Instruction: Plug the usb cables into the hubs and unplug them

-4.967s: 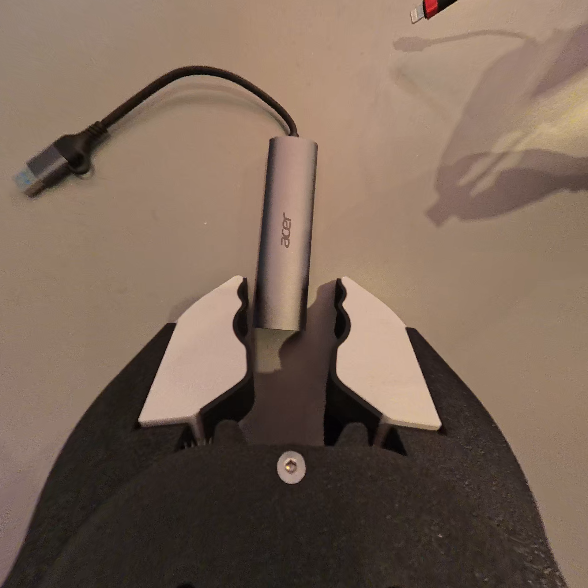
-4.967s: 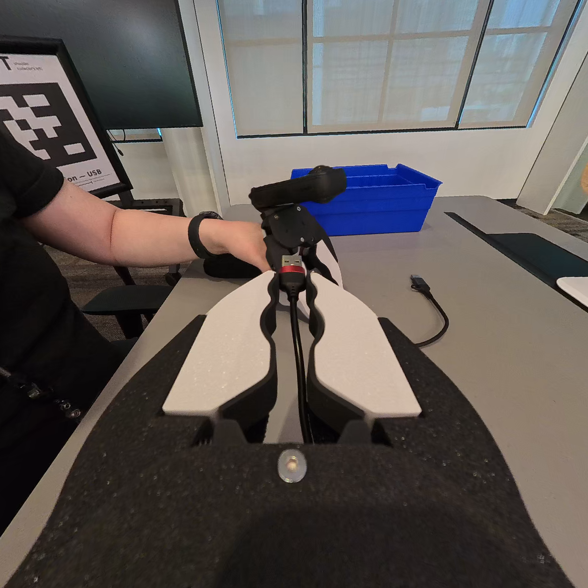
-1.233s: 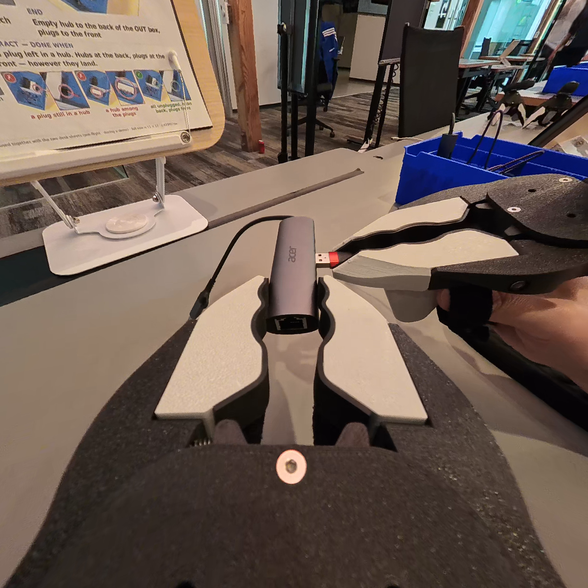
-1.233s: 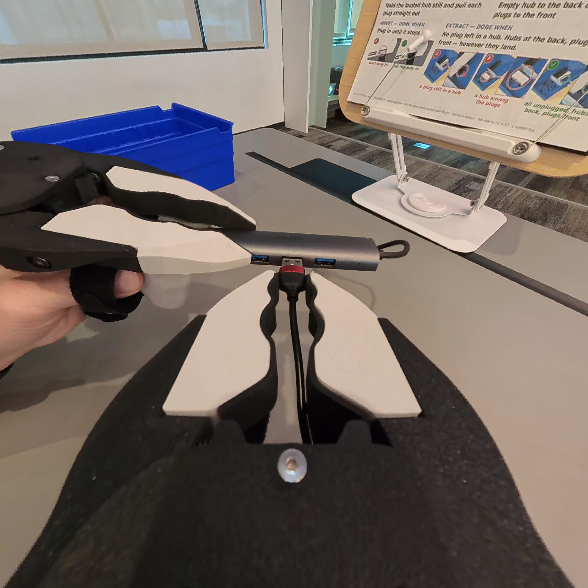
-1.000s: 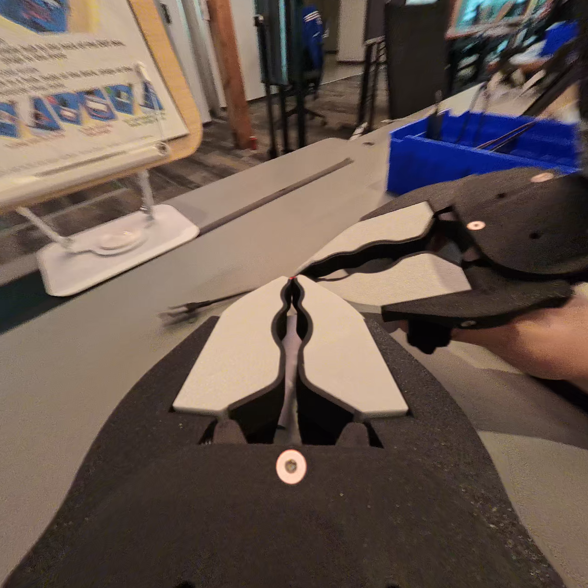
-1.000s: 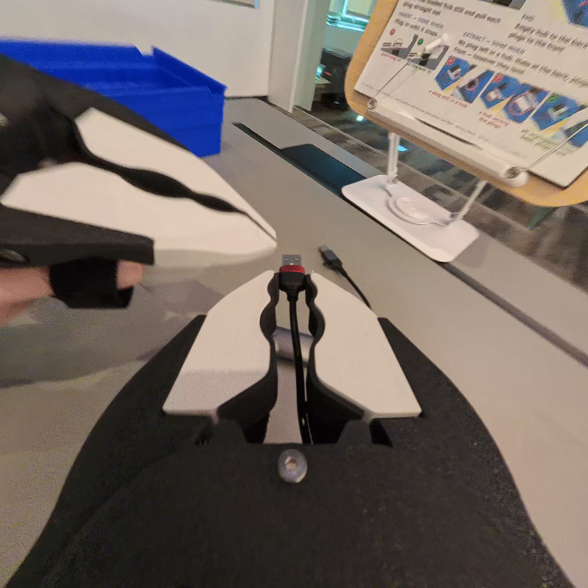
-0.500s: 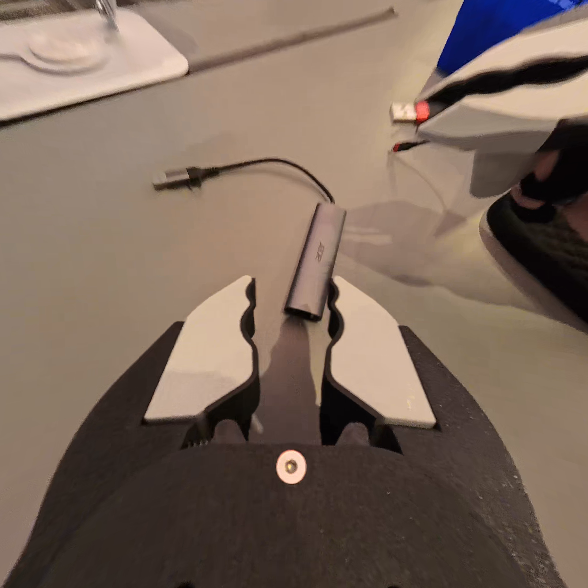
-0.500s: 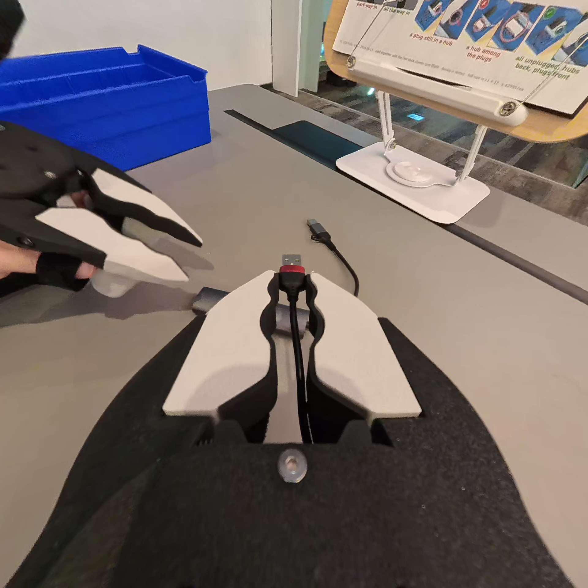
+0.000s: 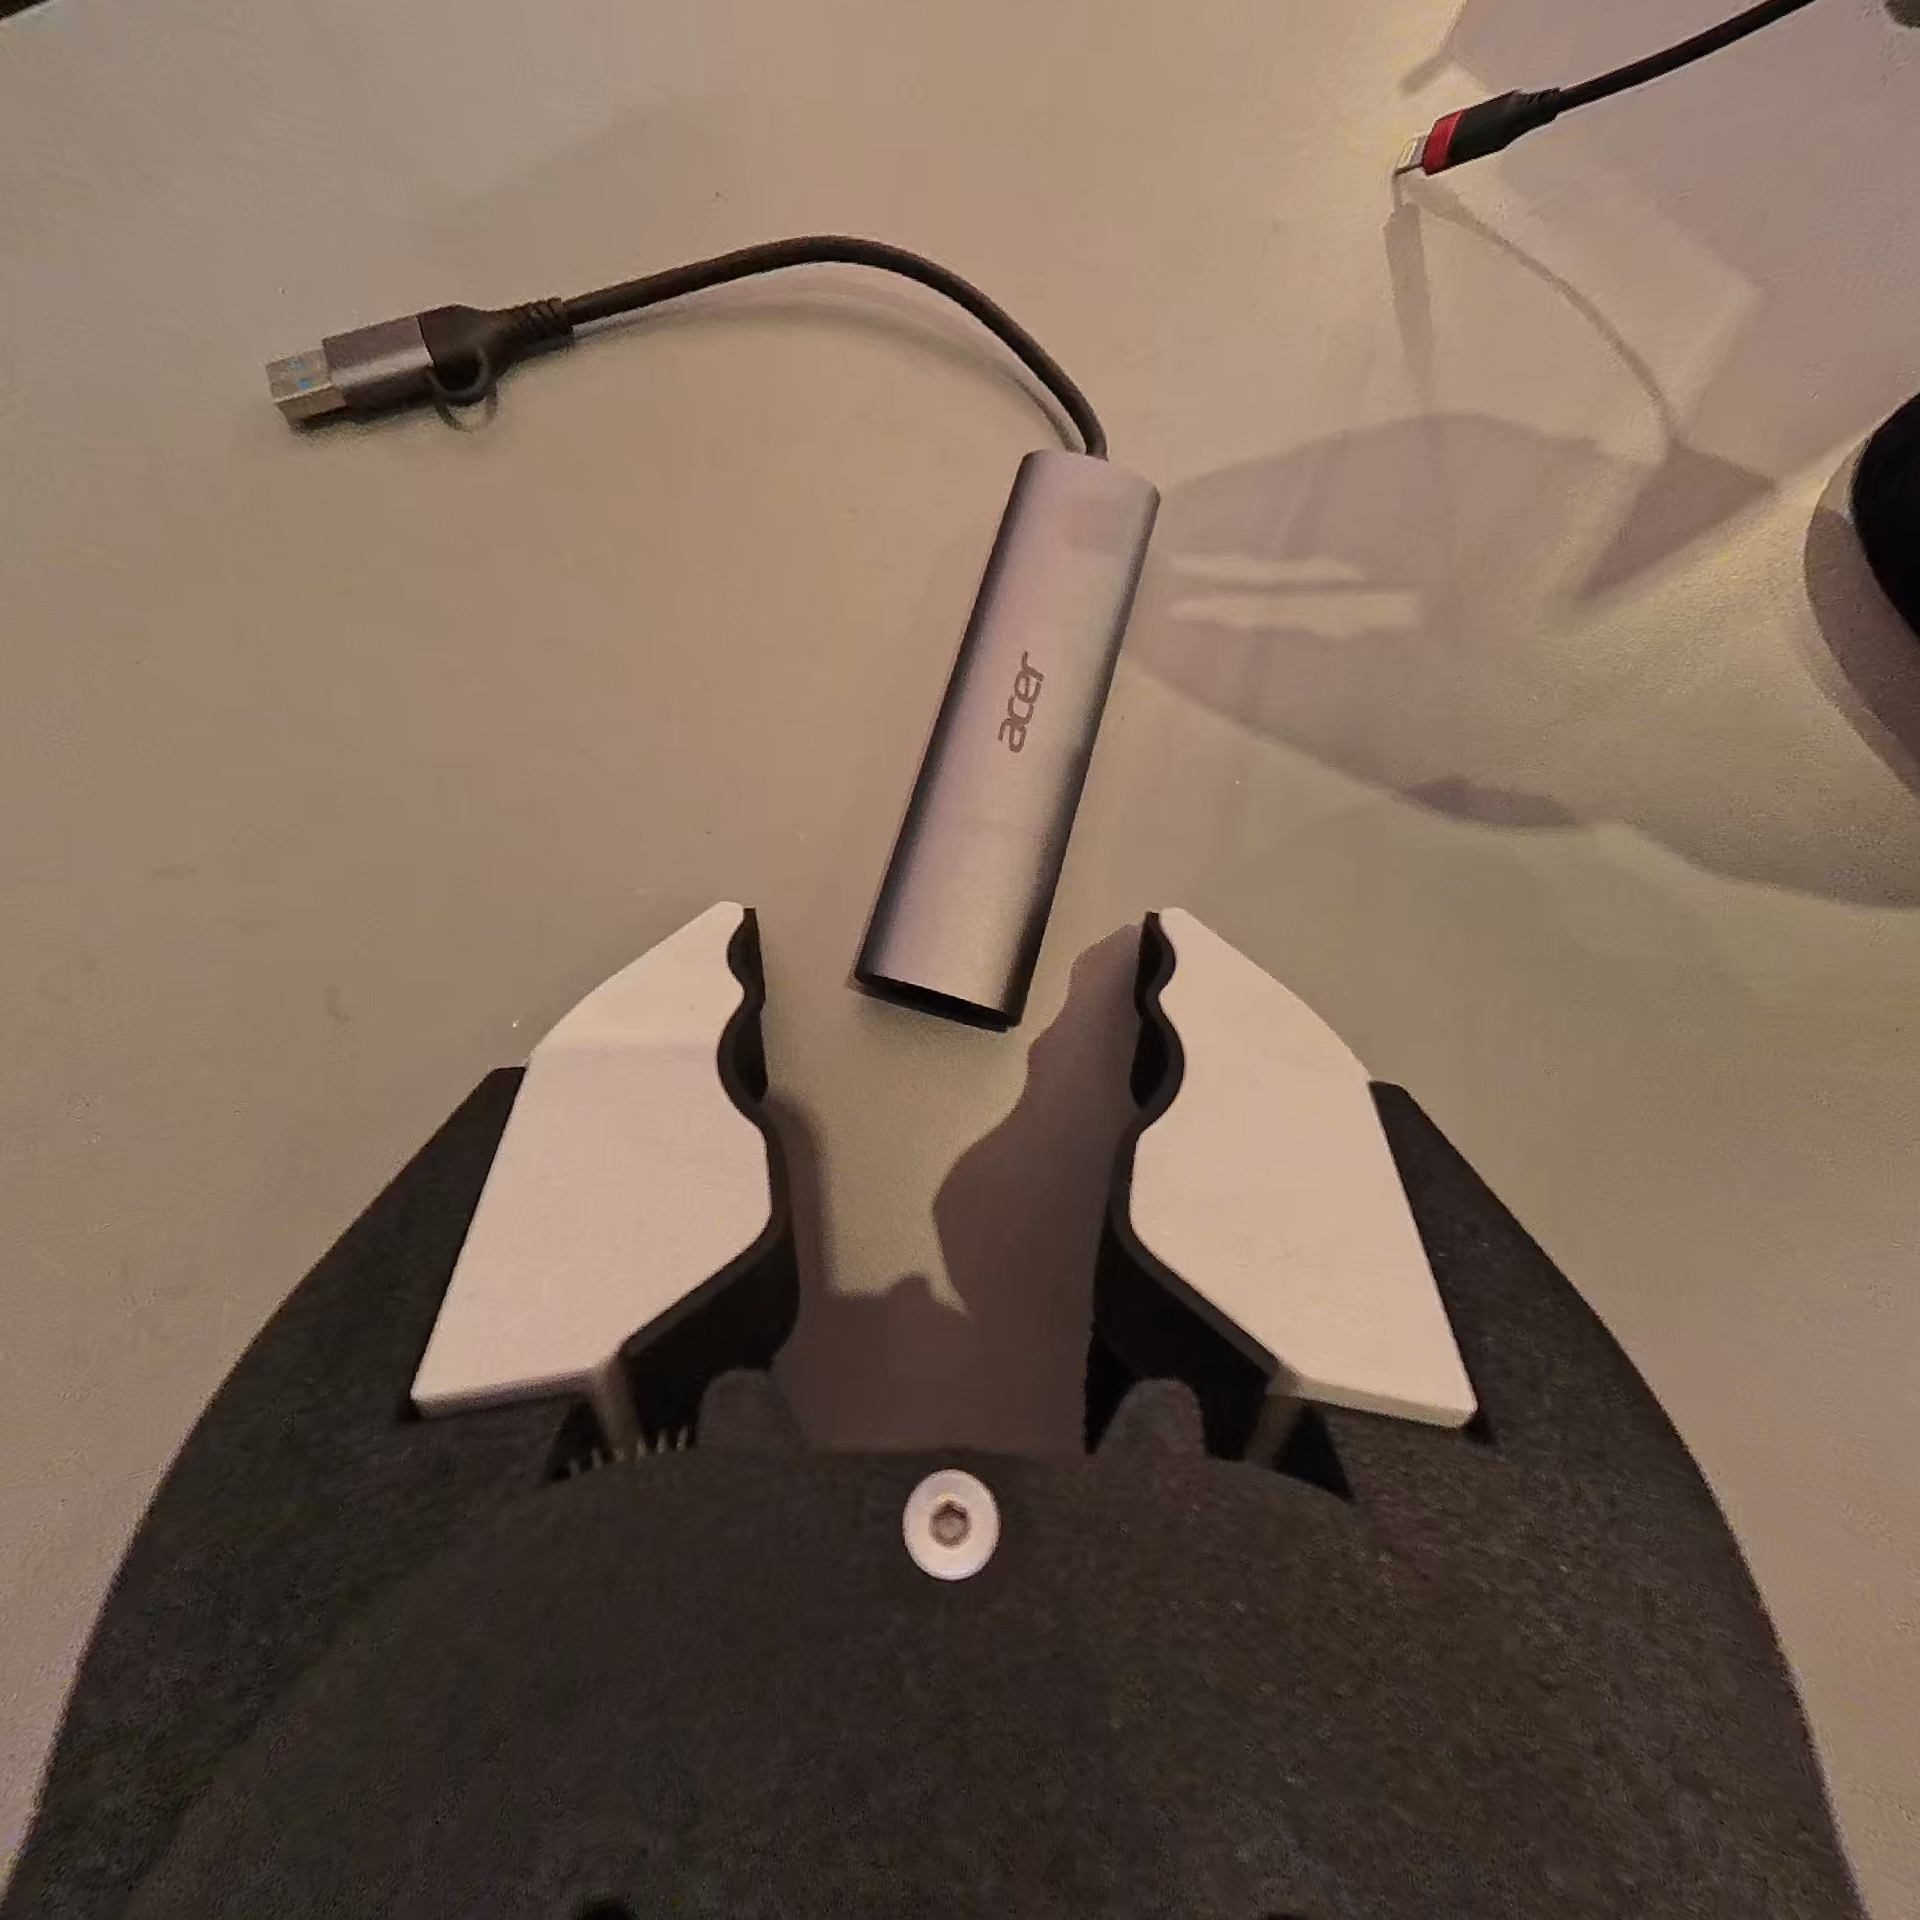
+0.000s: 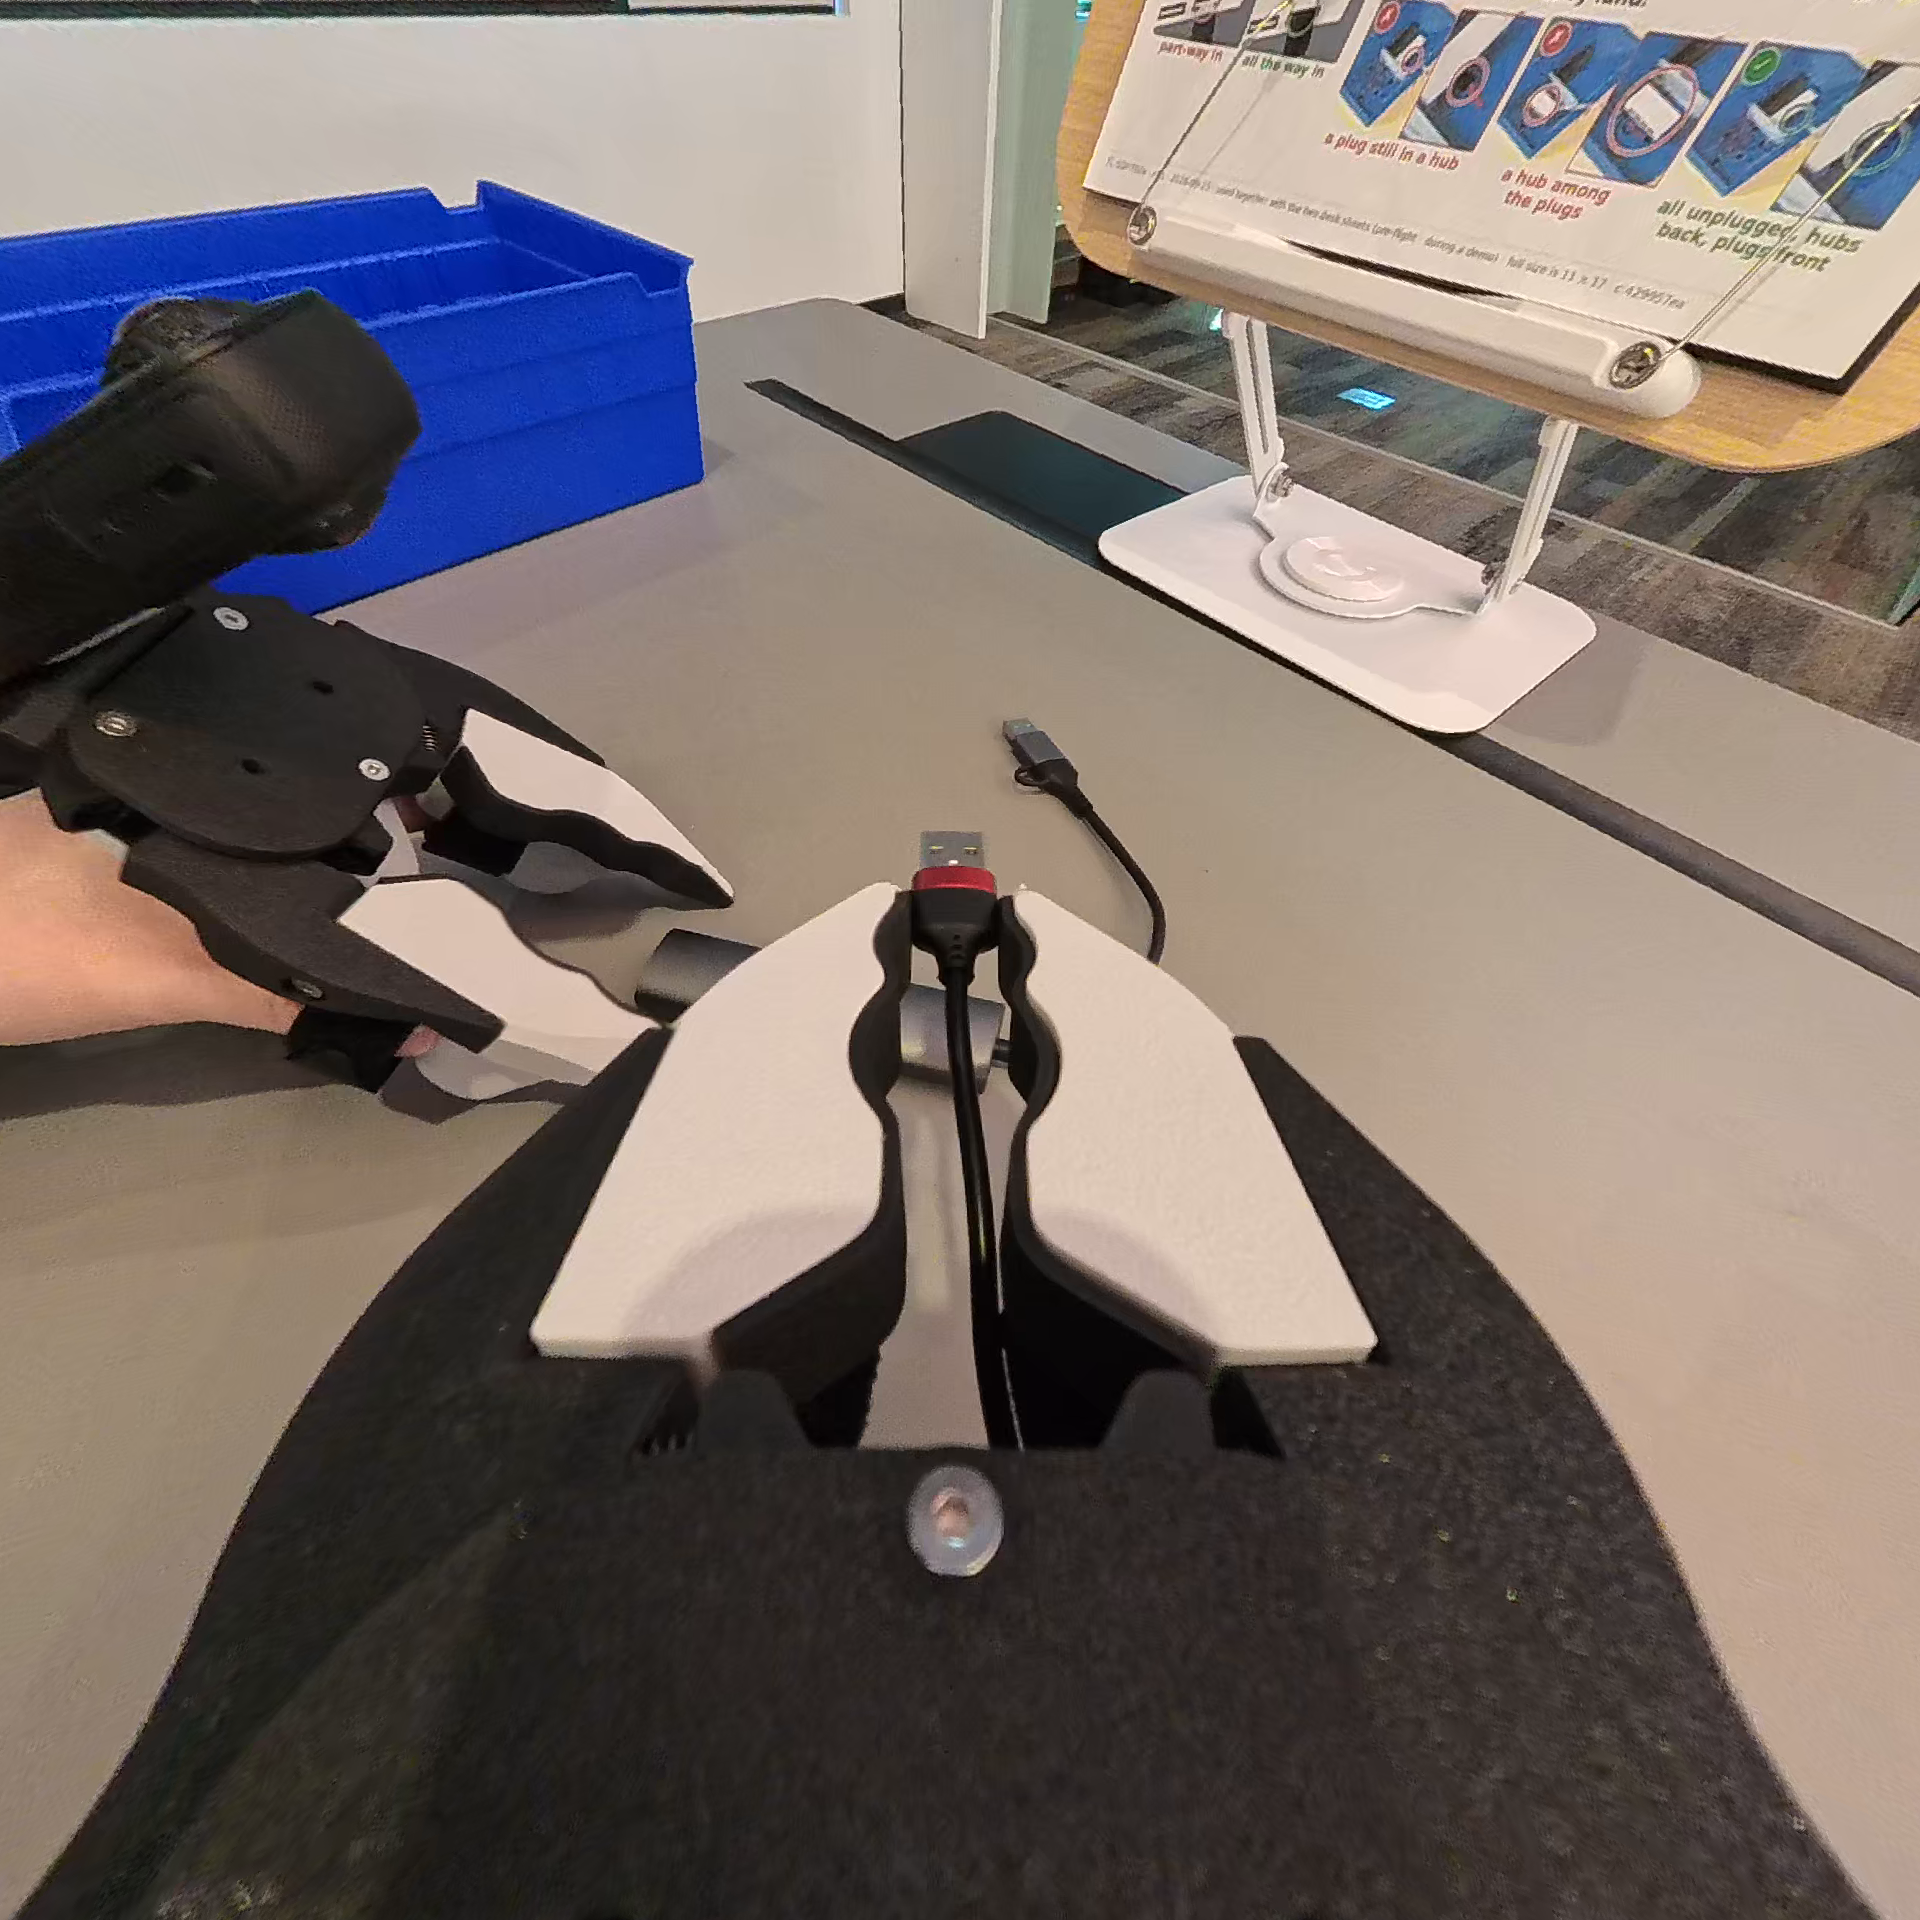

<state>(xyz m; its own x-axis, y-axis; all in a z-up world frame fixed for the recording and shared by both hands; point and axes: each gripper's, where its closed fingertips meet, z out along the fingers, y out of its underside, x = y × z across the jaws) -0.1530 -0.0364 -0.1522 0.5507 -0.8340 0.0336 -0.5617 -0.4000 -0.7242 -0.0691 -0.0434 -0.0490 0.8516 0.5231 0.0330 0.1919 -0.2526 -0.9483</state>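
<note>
Left claw (image 9: pixel 945 925) spread apart, empty, just short of one grey hub (image 9: pixel 1008 743) on tabletop (image 9: pixel 416 675). Right claw (image 10: pixel 954 902) clamped on one red-collared USB cable (image 10: pixel 956 883), above hub.

A: In the right wrist view, how much of the hub (image 10: pixel 694 961) shows?

B: Only a short grey piece; the right gripper (image 10: pixel 956 899) covers most of it, and the ports can't be seen.

A: And the cable (image 10: pixel 964 1091) it grips?

B: It drops out of sight under the gripper body toward 6 o'clock.

A: The sheet on the stand (image 10: pixel 1340 582)?

C: Cut off at 12 and 3 o'clock.

A: The blue bin (image 10: pixel 582 343)?

B: It runs off at 9 o'clock, partly behind the left gripper (image 10: pixel 675 956).

A: In the left wrist view?

B: The red-collared plug's (image 9: pixel 1455 145) lead leaves at 1 o'clock, and a dark shape at 3 o'clock is cut off, too little to name
</note>
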